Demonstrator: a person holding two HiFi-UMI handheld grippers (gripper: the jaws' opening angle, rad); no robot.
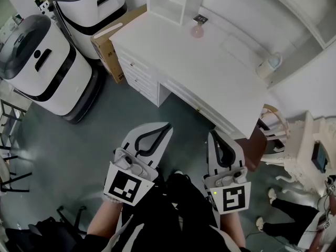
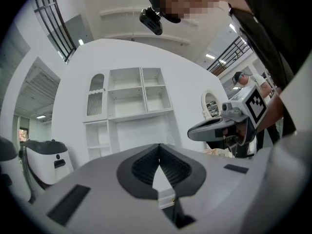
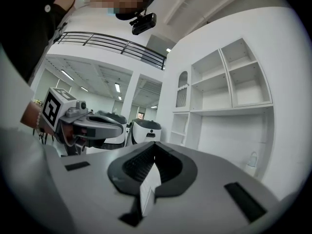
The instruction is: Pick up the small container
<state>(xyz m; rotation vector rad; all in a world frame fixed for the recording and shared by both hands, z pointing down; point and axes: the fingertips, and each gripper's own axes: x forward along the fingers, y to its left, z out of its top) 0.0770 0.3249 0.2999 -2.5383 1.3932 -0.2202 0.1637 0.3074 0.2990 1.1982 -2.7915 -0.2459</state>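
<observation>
White left gripper [image 1: 166, 126] level, closed | right gripper [image 1: 213, 135] level, closed

Bright, even overhead light (ceiling lamps [image 3: 117, 87]), strong fisheye warp, black corners on gripper views

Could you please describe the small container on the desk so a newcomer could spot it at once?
Find the long white desk and follow its top to the right end. The small container stands there alone, pale and whitish; the only other small thing, a pinkish round object, sits far off by the shelf unit.
</observation>
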